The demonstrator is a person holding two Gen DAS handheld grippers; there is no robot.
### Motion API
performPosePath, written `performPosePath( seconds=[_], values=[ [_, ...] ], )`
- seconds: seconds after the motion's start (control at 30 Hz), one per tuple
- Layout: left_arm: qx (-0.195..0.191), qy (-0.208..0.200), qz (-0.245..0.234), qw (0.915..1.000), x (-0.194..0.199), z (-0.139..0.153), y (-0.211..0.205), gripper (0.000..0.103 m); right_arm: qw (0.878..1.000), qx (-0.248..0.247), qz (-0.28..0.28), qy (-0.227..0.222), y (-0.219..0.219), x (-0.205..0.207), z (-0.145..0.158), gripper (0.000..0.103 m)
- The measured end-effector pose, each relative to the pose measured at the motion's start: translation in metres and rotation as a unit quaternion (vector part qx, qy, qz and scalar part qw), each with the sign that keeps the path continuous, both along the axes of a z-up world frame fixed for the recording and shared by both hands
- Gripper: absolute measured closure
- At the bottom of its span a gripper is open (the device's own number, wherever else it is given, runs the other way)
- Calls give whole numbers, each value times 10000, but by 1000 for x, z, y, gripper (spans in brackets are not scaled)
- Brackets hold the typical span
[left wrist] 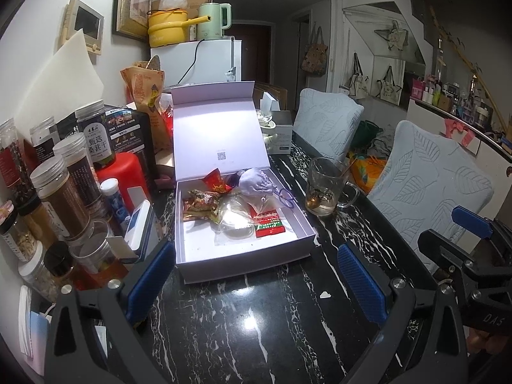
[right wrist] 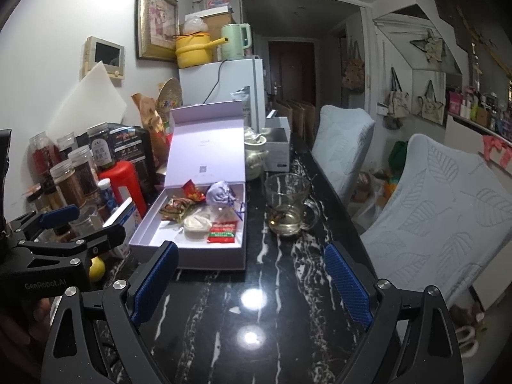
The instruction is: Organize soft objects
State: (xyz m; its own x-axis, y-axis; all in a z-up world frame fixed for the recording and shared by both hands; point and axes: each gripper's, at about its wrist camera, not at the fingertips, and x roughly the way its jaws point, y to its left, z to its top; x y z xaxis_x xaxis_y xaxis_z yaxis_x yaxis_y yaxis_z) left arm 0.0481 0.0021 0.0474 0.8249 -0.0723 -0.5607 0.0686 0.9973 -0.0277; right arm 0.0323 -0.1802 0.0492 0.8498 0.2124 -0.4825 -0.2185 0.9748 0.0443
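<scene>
Both grippers – jaws wide, empty | lilac pouch [left wrist: 254, 183] – crumpled, in white box [left wrist: 243, 256] among packets

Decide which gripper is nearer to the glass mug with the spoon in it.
Right, by a small margin. The right gripper hovers open just short of the glass mug; the left gripper hovers open opposite the white box, leftward of the mug.

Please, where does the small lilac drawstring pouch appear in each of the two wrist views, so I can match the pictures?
Left wrist view: the lilac pouch lies at the back of the open white box, just above picture centre.
Right wrist view: the lilac pouch lies at the box's far end, left of centre.
Shared landmark: the glass mug stands on the table to the right of the box in both.
</scene>
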Motion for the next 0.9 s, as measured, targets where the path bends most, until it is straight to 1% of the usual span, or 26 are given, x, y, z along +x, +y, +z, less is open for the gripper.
performPosePath(
  seconds=[0.33,0.9],
  values=[
    [75,-16,24,10000,0,1,-4,0,10000,14,-60,11,-4,0,0,9],
    [37,78,3,10000,1,0,-5,0,9999,18,-130,67,-7,2,-3,9]
  ],
)
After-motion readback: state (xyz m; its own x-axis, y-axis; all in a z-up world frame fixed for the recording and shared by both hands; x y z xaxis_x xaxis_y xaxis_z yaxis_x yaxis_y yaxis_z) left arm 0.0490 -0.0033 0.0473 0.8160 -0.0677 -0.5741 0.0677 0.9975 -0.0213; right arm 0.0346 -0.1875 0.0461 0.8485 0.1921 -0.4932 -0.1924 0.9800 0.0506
